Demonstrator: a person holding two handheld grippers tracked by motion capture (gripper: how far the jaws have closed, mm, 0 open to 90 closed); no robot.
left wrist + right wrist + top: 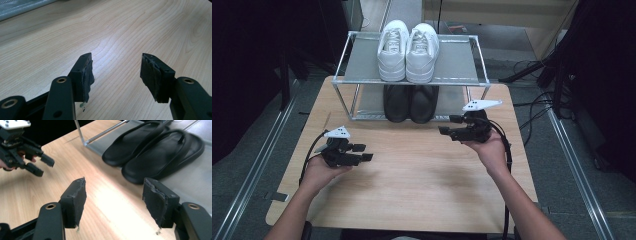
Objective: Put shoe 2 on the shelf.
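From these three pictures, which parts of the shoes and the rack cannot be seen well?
- Black flip-flops, high view: the rack's upper shelf hides their far halves.
- Same flip-flops, right claw view: slightly blurred, one cut off by the top edge.
- White sneakers, high view: any marking is too small to read.
- Rack, left claw view: cut off by the top-left edge.

— From where is the table seen?
— From above, looking forward and down; each gripper view is set low, close along the wood. The rack is shared.
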